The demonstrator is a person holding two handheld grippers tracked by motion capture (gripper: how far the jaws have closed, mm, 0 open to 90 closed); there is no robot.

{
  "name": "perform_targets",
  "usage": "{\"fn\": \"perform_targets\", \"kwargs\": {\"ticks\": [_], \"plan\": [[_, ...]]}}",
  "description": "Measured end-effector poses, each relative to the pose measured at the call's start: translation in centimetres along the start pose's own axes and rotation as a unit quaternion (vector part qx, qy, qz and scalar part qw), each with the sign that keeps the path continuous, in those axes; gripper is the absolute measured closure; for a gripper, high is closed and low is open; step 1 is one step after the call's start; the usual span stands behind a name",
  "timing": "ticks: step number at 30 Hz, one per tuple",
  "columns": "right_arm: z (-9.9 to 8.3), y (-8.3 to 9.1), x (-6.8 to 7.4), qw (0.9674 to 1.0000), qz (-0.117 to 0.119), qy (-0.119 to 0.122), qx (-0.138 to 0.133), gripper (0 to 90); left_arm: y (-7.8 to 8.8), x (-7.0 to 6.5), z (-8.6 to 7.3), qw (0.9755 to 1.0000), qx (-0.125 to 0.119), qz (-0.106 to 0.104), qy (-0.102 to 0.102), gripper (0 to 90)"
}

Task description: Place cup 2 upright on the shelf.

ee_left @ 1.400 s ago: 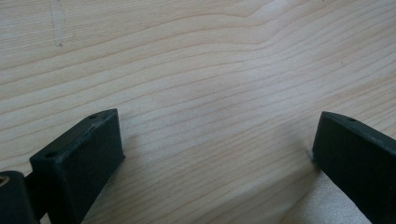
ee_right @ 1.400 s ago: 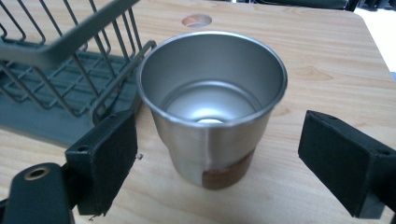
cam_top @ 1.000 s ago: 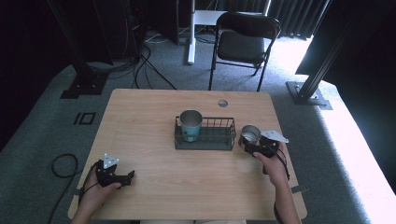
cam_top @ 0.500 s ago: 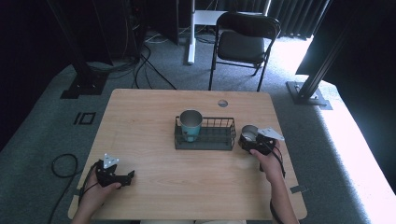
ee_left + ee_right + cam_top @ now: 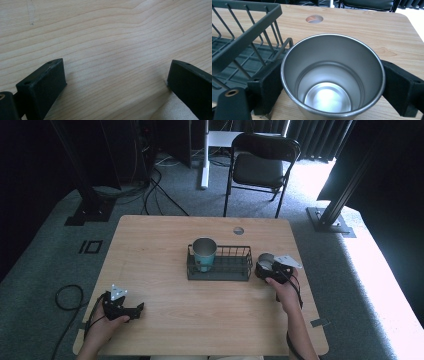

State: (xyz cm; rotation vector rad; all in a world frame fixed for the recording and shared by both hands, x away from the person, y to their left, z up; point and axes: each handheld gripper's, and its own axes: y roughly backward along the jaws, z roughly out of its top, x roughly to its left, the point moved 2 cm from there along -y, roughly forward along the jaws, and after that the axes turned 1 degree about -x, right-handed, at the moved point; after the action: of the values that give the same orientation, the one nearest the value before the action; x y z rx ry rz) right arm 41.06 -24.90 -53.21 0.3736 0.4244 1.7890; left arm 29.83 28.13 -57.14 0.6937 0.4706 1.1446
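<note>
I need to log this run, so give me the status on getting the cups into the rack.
Done: one teal cup stands upright in the left end of the wire rack. In hand: the right gripper has its jaws on either side of an empty steel cup, upright just outside the rack's right end. Left: placing that cup in the rack. The left gripper rests open on the table.

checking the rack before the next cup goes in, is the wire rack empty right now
No, a teal cup already stands upright in the left end of the wire rack.
</note>
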Motion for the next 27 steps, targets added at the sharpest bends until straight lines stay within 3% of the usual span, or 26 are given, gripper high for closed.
{"fn": "perform_targets", "kwargs": {"ticks": [3, 9, 27], "plan": [[0.0, 0.0, 0.0, 1.0000, -0.001, 0.001, 0.001, 12.7, 0.0, 0.0, 0.0, 1.0000, 0.000, 0.000, 0.000, 2.5], [0.3, 0.0, 0.3, 0.9996, 0.009, 0.024, 0.006, 13.2, 0.0, 0.0, 0.0, 1.0000, 0.000, 0.000, 0.000, 2.5], [2.1, 1.9, -0.9, 0.9999, 0.011, 0.010, 0.004, 13.3, 0.0, 0.0, 0.0, 1.0000, 0.000, 0.000, 0.000, 2.5]]}}
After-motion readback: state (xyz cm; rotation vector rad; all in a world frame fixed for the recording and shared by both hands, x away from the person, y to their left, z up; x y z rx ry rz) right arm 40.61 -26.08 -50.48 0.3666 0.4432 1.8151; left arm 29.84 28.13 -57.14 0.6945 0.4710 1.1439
